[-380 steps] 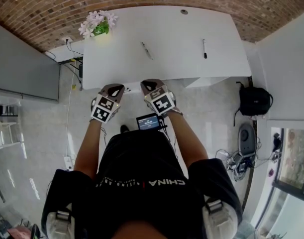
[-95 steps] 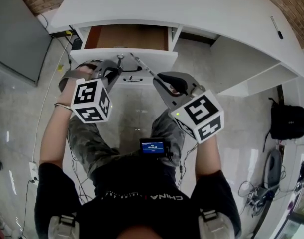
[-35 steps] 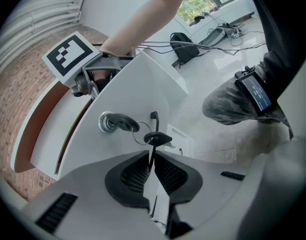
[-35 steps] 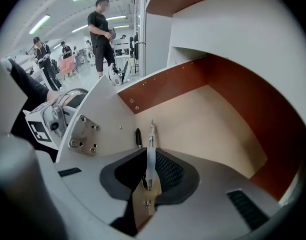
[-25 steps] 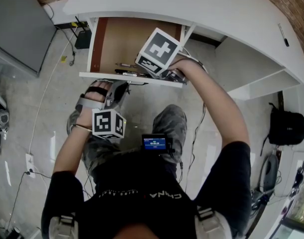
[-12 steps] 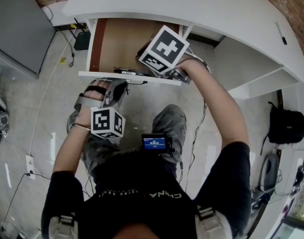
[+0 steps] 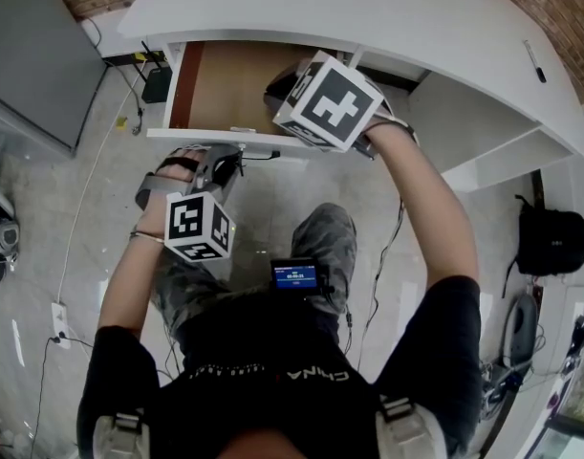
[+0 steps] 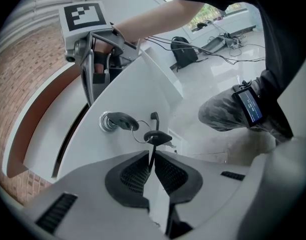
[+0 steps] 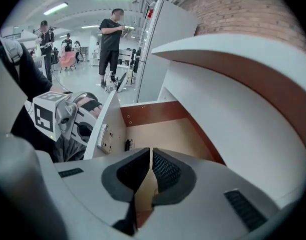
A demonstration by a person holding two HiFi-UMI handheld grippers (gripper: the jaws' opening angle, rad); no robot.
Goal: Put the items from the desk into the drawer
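Note:
The drawer stands pulled out under the white desk. My right gripper hovers over the drawer's right half, jaws shut with nothing between them. A dark pen lies inside, against the drawer's front wall. My left gripper is at the drawer front, shut on a black key that hangs by a ring from another key in the lock. A black marker lies on the desk at far right.
A grey panel stands to the left of the desk and a black backpack lies on the floor at right. The person's knees and a small screen sit just below the drawer. People stand far off in the right gripper view.
My right gripper has risen out of the drawer with nothing in it, leaving the pen inside. Long ago the drawer was shut and the pen lay on the desk.

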